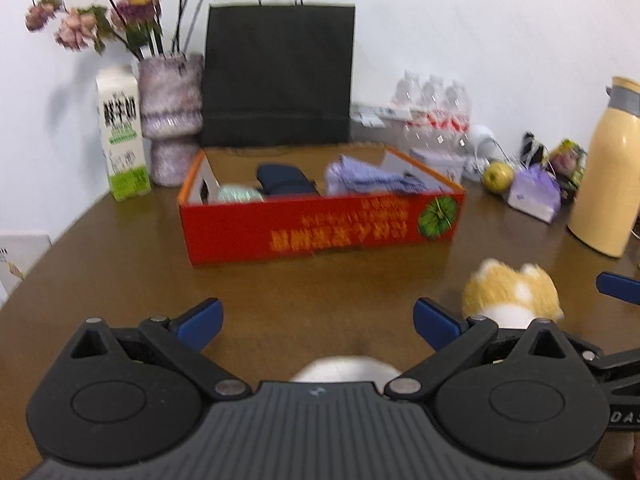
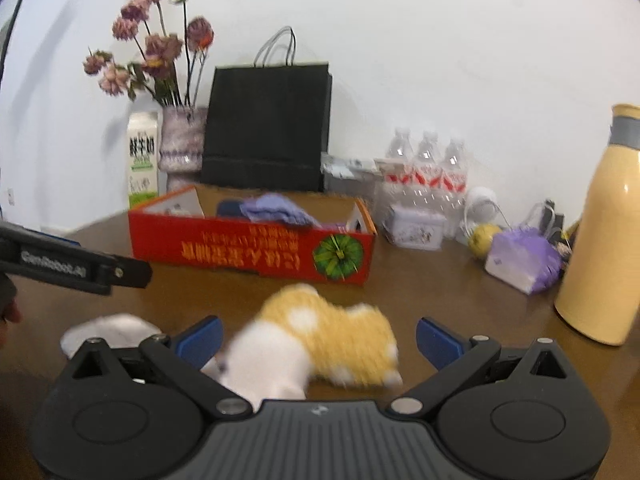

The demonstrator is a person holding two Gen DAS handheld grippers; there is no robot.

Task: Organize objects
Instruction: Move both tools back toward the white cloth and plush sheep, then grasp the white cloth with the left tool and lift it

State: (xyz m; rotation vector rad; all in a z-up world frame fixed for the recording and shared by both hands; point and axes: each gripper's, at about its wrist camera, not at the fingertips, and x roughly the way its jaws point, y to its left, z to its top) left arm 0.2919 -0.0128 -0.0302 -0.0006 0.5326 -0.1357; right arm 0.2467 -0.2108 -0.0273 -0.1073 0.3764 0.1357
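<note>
both grippers, left (image 1: 318, 322) and right (image 2: 319, 338), gape empty, and the right could shove the yellow plush (image 2: 320, 344) away from the box (image 2: 252, 248) rather than pinch it

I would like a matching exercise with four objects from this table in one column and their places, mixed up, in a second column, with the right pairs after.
Objects:
1. fluffy yellow and white sock
2. folded lilac cloth
3. white and green milk carton
4. tall cream-yellow flask

Places:
A. inside the red cardboard box
B. far right of the brown table
C. left of the speckled vase
D. between the open fingers of the right claw

Pairs: 1-D, 2-A, 3-C, 4-B
</note>
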